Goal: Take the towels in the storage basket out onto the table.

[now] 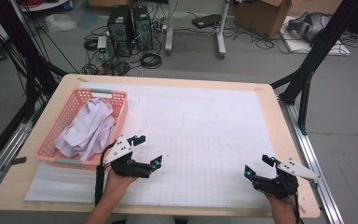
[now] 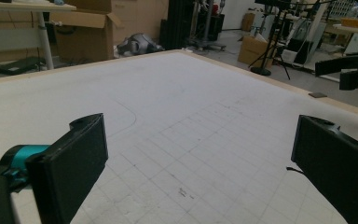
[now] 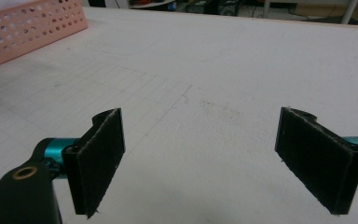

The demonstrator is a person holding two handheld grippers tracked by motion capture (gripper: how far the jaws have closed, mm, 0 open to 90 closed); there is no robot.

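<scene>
Pink basket (image 1: 72,108) holds cloth (image 1: 89,128); grippers apart.

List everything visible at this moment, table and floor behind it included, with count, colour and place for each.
basket: one, pink, perforated, at the table's left edge.
cloth: one bundle, pale lilac-white, crumpled inside the basket.
paper sheet: one, white with a faint pencilled grid, covering most of the table.
table: one, light wood, centre of the high view.
computer towers: two, black, on the floor beyond the table.
cardboard box: one, brown, on the floor at far right.
left gripper: one, black with teal accents, jaws open, nothing between them, beside the basket's near corner.
right gripper: one, black with teal accents, jaws open, nothing between them, over the sheet's near right part.
</scene>
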